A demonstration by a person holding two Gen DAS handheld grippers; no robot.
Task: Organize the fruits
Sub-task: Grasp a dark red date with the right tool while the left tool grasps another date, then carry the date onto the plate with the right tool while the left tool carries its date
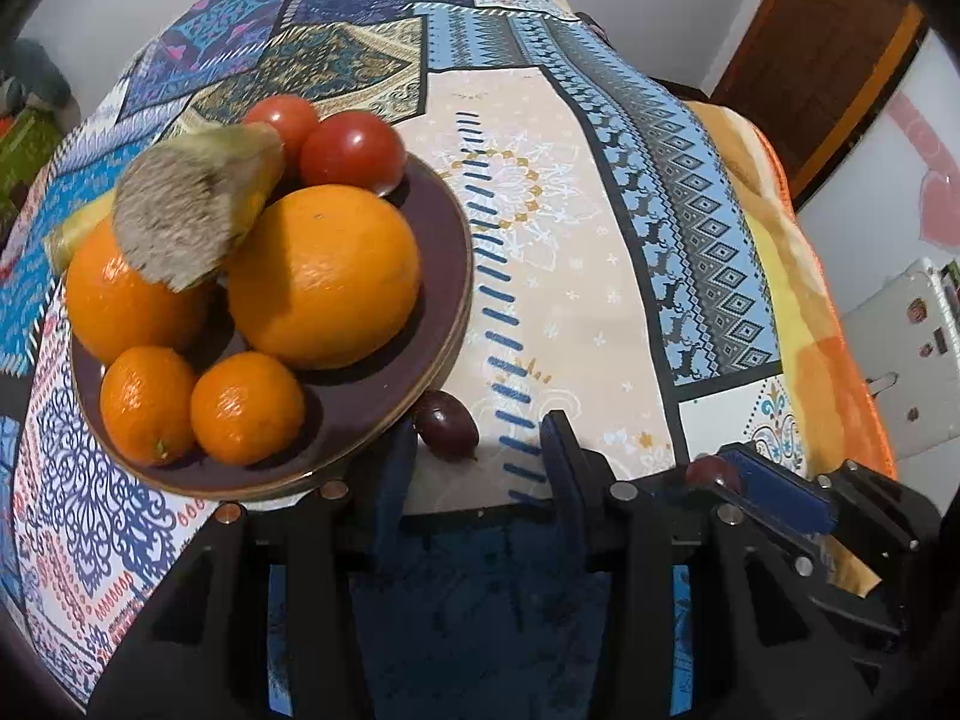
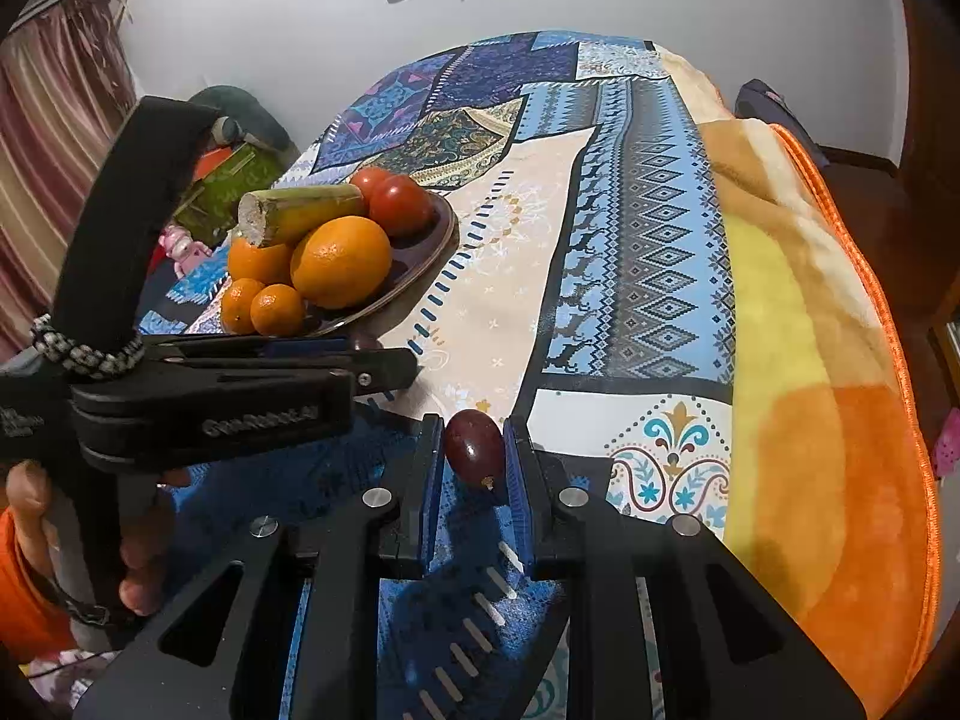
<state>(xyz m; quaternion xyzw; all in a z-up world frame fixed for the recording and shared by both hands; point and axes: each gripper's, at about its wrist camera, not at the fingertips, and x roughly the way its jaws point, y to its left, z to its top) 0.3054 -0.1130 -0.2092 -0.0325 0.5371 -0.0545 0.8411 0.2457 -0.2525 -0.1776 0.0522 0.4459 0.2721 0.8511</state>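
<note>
Right now the right hand-held gripper is clamped on a dark red grape, pads touching both sides, stem end pointing down, held just above the patterned cloth on the surface. Fingers point fwd along the cloth, roughly level.

Left hand-held gripper is set low at the near edge of the brown plate, fingers apart w/ a second grape lying on the cloth between them, just beside the plate rim; can't tell if the left finger touches it. In the right wrist view the left tool lies sideways, pointing at the plate, w/ the person's hand wrapped round its grip.

On the plate: two big oranges, two small mandarins at the near side, two tomatoes at the far side, a cut banana stalk piece resting on top of the oranges.

Orange-yellow blanket lies right of the plate, past the cloth.
</note>
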